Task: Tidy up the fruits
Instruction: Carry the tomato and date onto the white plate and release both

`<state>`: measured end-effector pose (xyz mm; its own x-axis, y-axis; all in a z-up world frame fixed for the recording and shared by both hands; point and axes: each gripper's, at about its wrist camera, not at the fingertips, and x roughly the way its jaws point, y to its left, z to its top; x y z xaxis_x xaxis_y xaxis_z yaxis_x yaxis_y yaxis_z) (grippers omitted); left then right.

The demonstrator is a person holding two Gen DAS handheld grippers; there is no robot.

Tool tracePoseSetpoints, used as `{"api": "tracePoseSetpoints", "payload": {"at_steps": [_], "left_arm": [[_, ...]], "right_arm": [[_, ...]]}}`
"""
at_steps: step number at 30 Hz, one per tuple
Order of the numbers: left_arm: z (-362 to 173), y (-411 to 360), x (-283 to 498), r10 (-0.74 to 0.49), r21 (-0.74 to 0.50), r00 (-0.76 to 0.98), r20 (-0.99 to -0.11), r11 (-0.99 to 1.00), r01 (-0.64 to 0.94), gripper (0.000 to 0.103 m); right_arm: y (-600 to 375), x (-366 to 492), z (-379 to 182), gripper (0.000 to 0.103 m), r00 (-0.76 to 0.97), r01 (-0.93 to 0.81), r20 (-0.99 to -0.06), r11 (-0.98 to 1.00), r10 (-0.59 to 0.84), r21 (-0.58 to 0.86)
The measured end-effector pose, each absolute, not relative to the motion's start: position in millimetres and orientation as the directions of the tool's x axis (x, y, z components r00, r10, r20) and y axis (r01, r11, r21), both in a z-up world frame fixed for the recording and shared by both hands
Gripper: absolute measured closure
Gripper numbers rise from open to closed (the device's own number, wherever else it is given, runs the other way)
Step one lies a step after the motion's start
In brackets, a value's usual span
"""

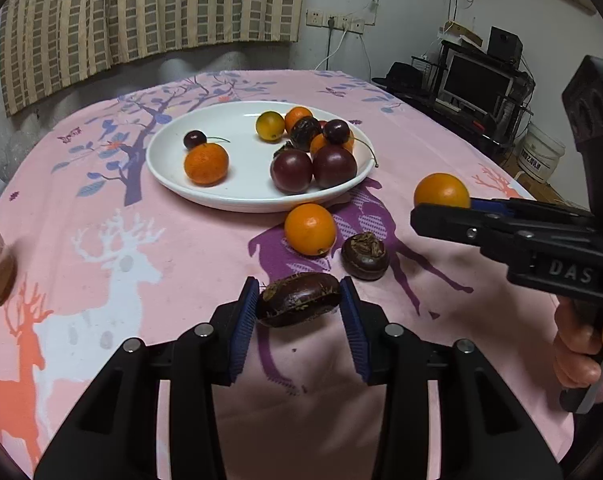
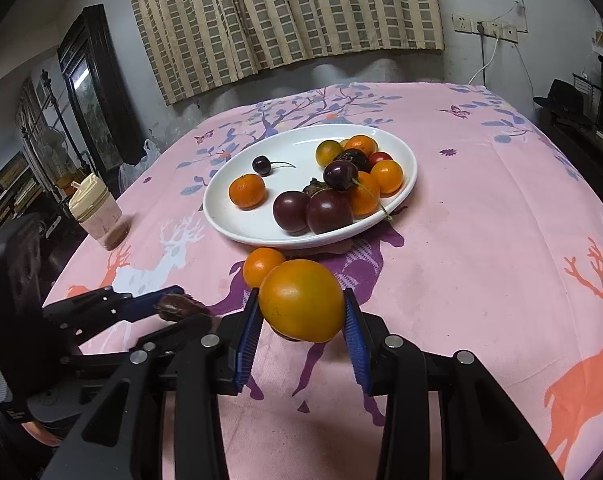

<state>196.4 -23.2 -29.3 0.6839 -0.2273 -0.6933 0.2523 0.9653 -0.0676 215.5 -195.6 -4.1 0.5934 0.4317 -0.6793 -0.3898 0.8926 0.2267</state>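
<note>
White plate [image 1: 173, 178] already holding most of the fruit: oranges, dark plums, cherries. Left claw [image 1: 299, 300] gripping a dark water chestnut [image 1: 299, 299] just above the tabletop [image 1: 141, 264]; right claw [image 2: 301, 312] gripping an orange fruit [image 2: 301, 300]. Still loose beside the plate: one small orange [image 1: 310, 229] and a second chestnut [image 1: 364, 256]. Judged well advanced, four pieces left to place
</note>
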Motion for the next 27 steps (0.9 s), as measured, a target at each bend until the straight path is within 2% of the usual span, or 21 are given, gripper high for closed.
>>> {"api": "tracePoseSetpoints", "payload": {"at_steps": [4,11,15,22,24,25,26,27], "left_arm": [[-13.1,-8.4,206.8,-0.202,-0.030,0.723,-0.660,0.969,0.244,0.062],[15.2,16.7,286.6,-0.128,-0.054,0.800,-0.586,0.991,0.120,0.062],[13.6,16.0,329.0,-0.083,-0.052,0.798,-0.597,0.997,0.065,0.062],[2.5,7.7,362.8,-0.048,-0.018,0.783,-0.620,0.999,0.048,0.062],[0.2,7.5,365.5,-0.027,-0.006,0.774,-0.632,1.000,0.030,0.054],[1.0,7.7,363.0,-0.011,0.007,0.781,-0.625,1.000,0.019,0.039],[3.1,7.1,359.3,0.009,0.020,0.794,-0.608,1.000,0.005,0.030],[6.1,7.5,354.8,0.028,0.033,0.809,-0.587,0.999,-0.010,0.027]], "right_arm": [[-177.6,221.0,1.0,0.063,0.615,-0.434,-0.654,0.882,0.440,0.185],[-170.6,274.5,24.9,0.063,0.725,-0.352,-0.570,0.919,0.387,0.178],[-166.7,311.8,25.3,0.063,0.756,-0.317,-0.549,0.933,0.356,0.168],[-155.1,352.3,12.0,0.062,0.736,-0.315,-0.580,0.935,0.349,0.163],[-154.9,350.1,12.0,0.055,0.732,-0.327,-0.577,0.930,0.363,0.170],[-155.6,346.9,14.5,0.053,0.737,-0.332,-0.567,0.928,0.368,0.170],[-156.7,342.7,18.9,0.052,0.745,-0.336,-0.554,0.927,0.371,0.168],[-157.5,338.7,21.9,0.051,0.749,-0.341,-0.546,0.925,0.375,0.168]]}}
